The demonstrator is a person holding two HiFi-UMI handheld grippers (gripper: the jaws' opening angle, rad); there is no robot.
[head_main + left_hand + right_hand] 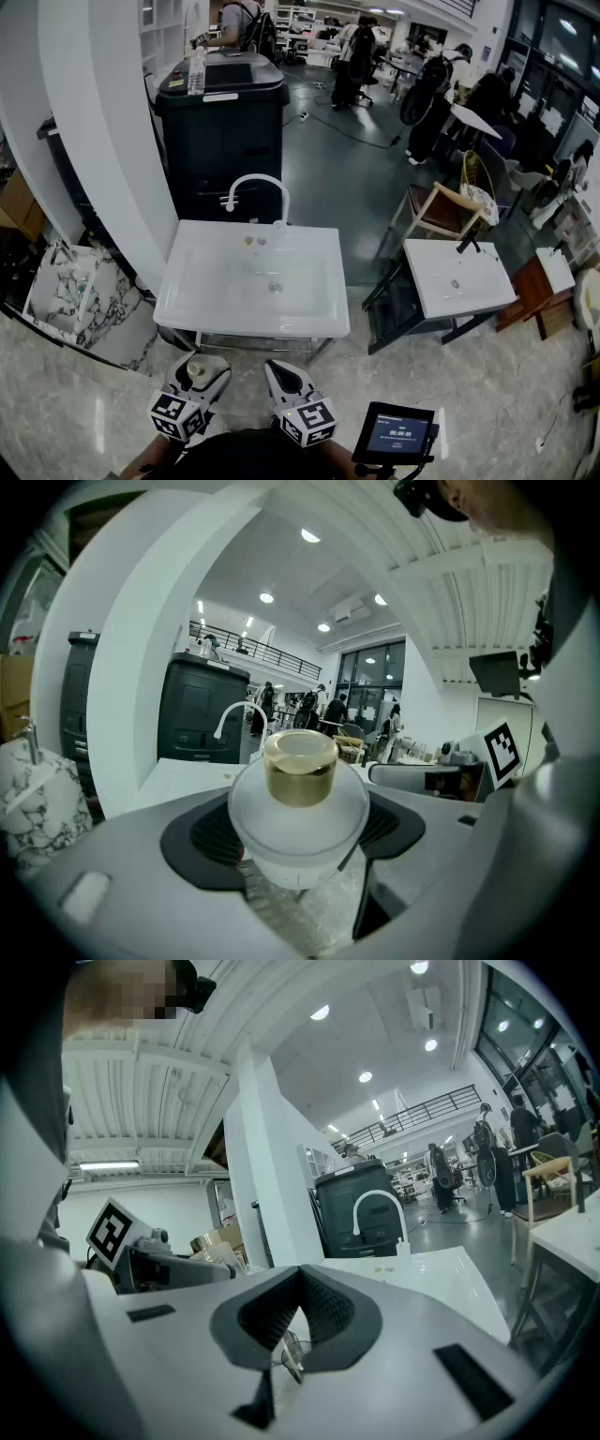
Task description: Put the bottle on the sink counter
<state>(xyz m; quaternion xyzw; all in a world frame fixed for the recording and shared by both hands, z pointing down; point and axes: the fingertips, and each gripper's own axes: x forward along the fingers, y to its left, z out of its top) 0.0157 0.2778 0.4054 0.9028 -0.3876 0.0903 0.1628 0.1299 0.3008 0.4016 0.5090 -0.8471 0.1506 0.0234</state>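
A frosted white bottle (300,808) with a gold cap (300,766) stands upright between the pads of my left gripper (298,841), which is shut on its body. In the head view the left gripper (201,367) and the bottle (197,369) are low down, just in front of the white sink (187,314). My right gripper (281,375) sits beside it, pads together with nothing in them (298,1283). The curved white faucet (258,187) rises at the sink's far edge.
A black cabinet (220,122) stands behind the sink, a white pillar (103,141) to its left. Marble slabs (70,291) lean at the left. At the right are a second sink (459,277), a wooden chair (441,211) and a tablet (398,433). People stand far back.
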